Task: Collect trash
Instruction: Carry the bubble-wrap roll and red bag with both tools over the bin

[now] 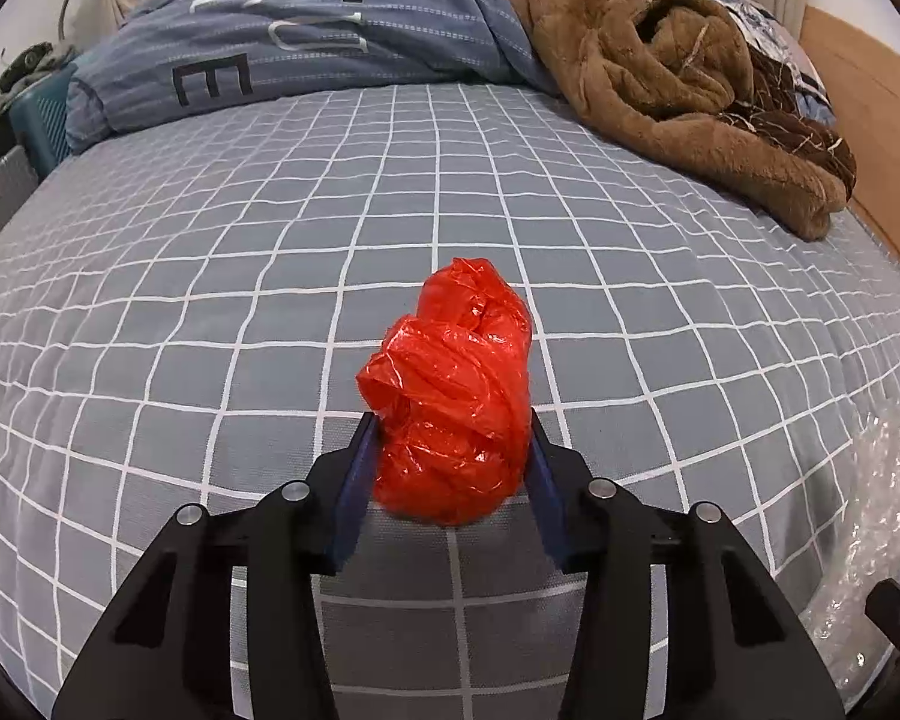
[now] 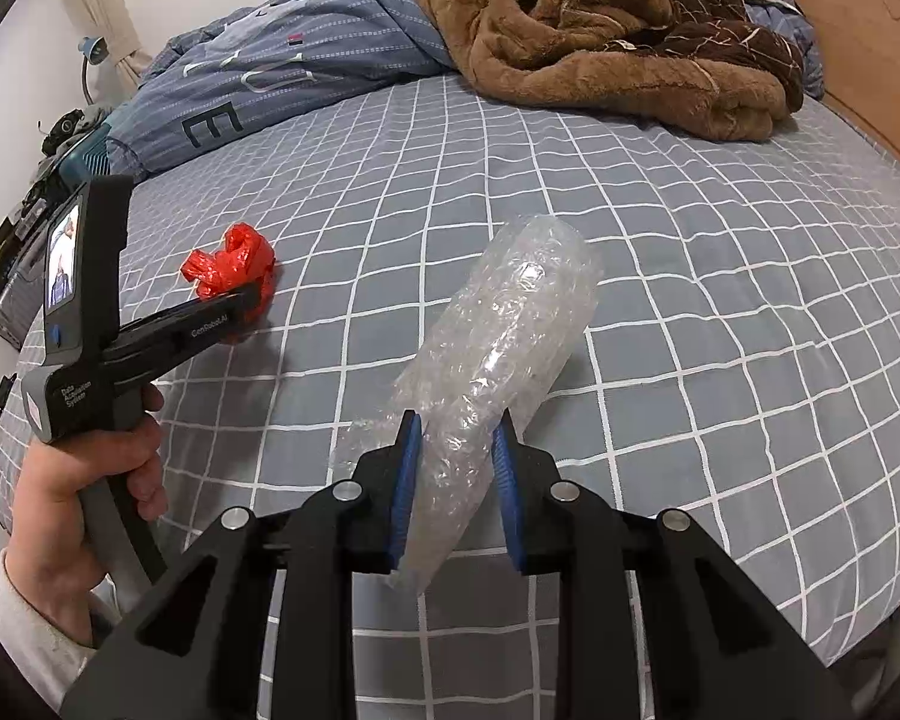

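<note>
Two bits of rubbish are being gathered off the bed (image 1: 210, 312) at once, one per hand. The left tool (image 1: 453, 420) has its blue pads drawn in against the flanks of the crumpled red plastic bag (image 1: 450, 396), which sits on the checked sheet in the near middle of the mattress; the pads look to be touching and denting the plastic, so I'd call it pinched, though the wad still rests on the sheet rather than hanging free. From the other side you can see the person's hand (image 2: 84, 480) gripping that tool's handle, angled down at the bag. The right tool (image 2: 456, 438) is nipped onto the near end of a roll of bubble wrap (image 2: 498, 348), whose far end juts forward above the bed. Holding it by one end makes sense, I think: the stuff is light and springy, so a firm squeeze keeps it from slipping. There is plenty of open sheet around both items. The blue duvet (image 1: 306, 48) and the brown fleece blanket (image 1: 660, 78) are heaped well apart at the far side, and the wooden bed frame (image 1: 870, 120) runs along the right edge. Lifting straight up should meet nothing.
</note>
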